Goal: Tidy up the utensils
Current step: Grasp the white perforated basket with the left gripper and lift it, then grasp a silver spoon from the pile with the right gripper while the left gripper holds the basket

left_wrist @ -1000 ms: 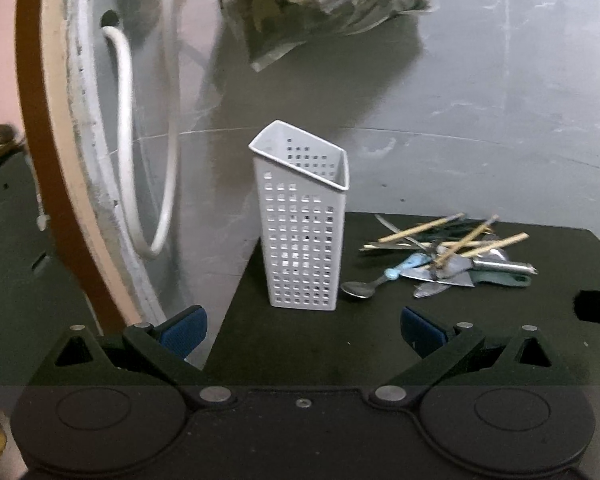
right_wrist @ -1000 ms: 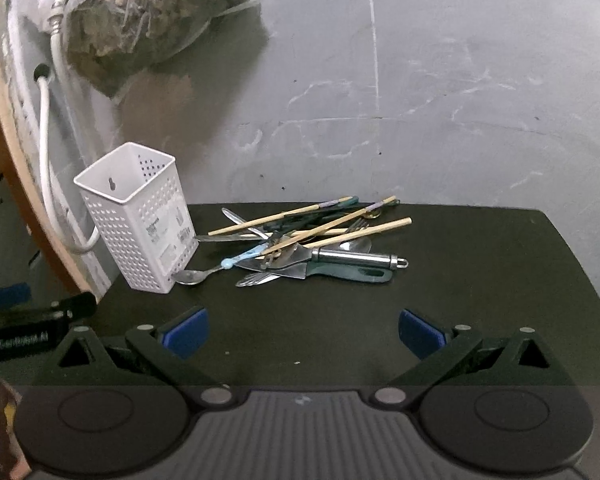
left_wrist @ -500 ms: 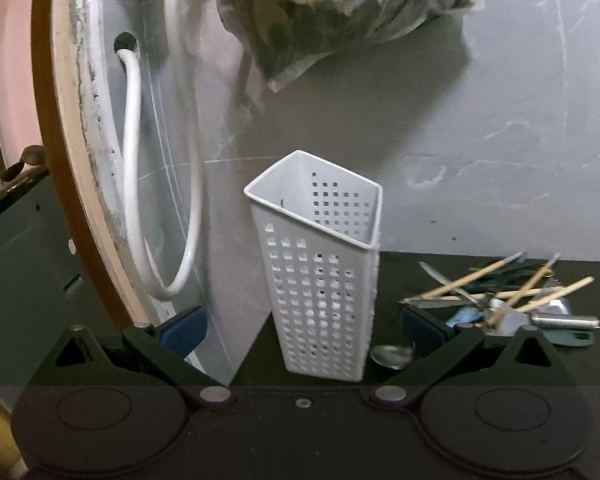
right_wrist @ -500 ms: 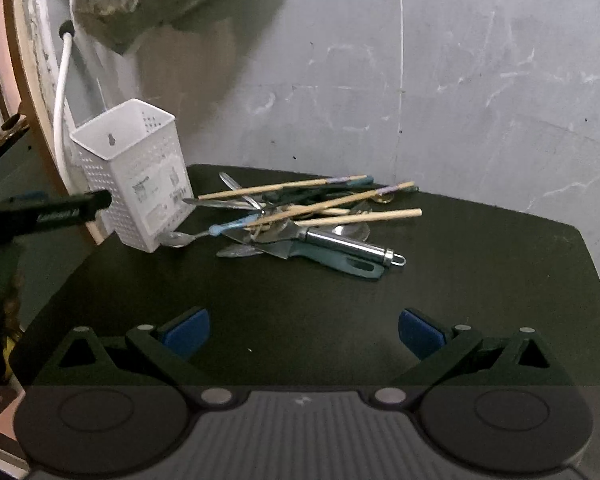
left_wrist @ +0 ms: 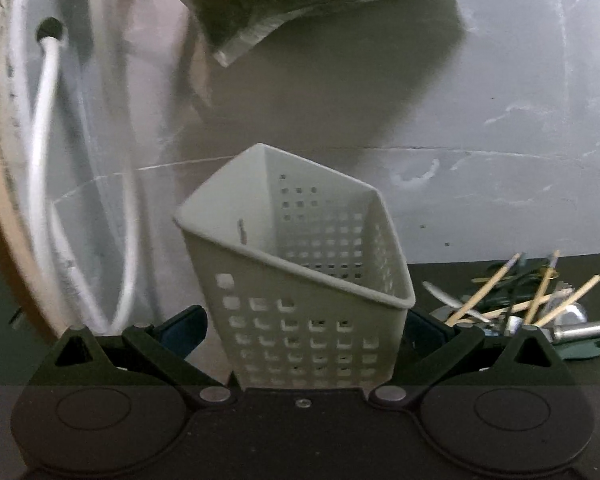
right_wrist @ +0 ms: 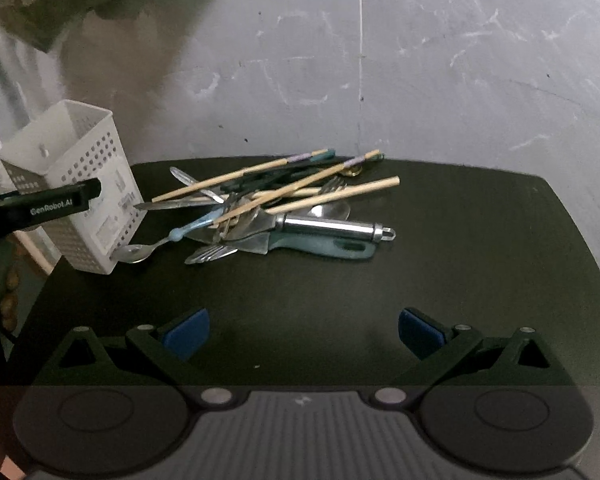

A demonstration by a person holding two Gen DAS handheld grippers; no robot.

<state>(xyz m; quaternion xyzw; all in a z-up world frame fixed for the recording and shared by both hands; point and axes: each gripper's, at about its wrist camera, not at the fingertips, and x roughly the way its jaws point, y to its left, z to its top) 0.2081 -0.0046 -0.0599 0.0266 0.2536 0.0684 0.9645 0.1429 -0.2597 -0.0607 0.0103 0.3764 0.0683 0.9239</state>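
A white perforated utensil holder [left_wrist: 304, 308] stands at the left end of a black table and sits between the open jaws of my left gripper [left_wrist: 304, 332]; contact cannot be told. It also shows in the right wrist view [right_wrist: 76, 184], with the left gripper's finger [right_wrist: 56, 204] in front of it. A pile of utensils [right_wrist: 276, 208] lies mid-table: wooden chopsticks [right_wrist: 332, 196], a blue-handled spoon [right_wrist: 156, 242], forks, a steel-handled tool [right_wrist: 336, 230]. My right gripper [right_wrist: 304, 332] is open and empty, well short of the pile.
A grey concrete wall rises behind the black table [right_wrist: 460, 280]. White hoses [left_wrist: 44, 160] and a plastic bag [left_wrist: 300, 4] hang at the upper left. The table's left edge is beside the holder.
My left gripper has moved forward until the holder stands between its jaws. My right gripper has moved closer to the utensil pile.
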